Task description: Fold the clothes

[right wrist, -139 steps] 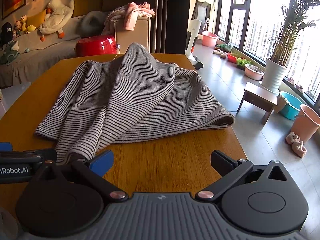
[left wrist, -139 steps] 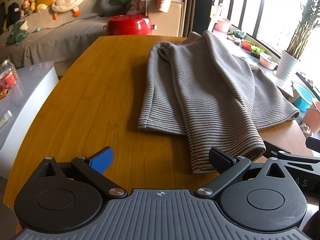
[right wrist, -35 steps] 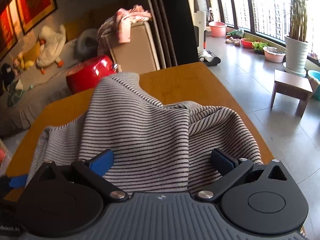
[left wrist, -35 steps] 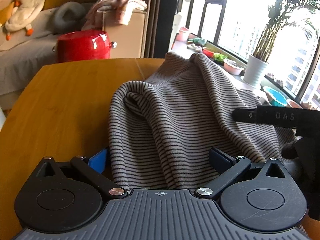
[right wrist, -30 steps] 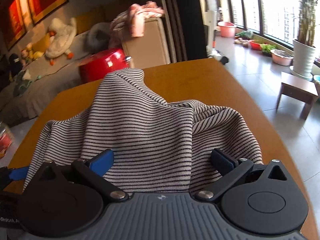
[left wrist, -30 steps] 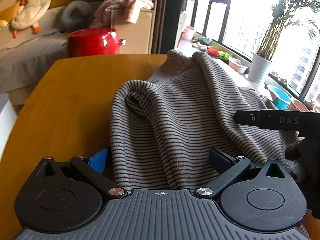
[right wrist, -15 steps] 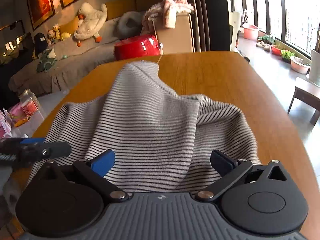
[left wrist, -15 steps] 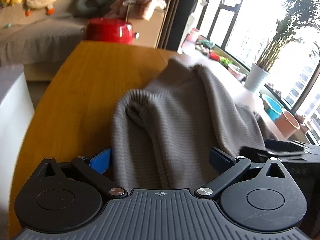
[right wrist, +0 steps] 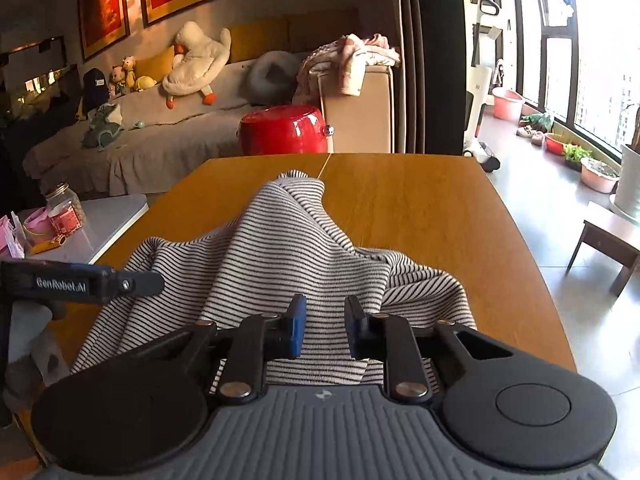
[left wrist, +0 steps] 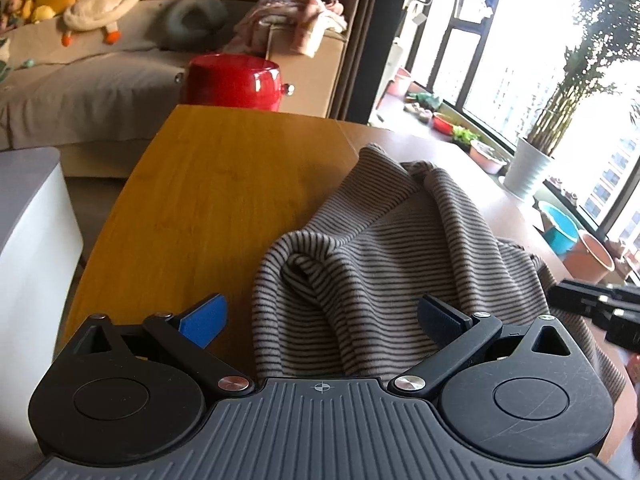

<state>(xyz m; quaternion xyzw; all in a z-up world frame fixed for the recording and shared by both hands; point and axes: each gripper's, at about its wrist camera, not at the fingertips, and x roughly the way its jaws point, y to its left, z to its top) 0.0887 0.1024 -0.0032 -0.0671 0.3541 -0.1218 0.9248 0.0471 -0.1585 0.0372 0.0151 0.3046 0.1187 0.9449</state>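
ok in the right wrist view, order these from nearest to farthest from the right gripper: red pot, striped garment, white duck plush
1. striped garment, on the table directly at the right gripper, fabric between its fingers
2. red pot, beyond the table's far edge
3. white duck plush, on the sofa, back left

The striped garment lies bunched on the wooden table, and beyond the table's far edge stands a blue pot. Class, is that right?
Not quite: the pot is red, not blue, as the right wrist view shows. The striped garment does lie bunched on the wooden table.
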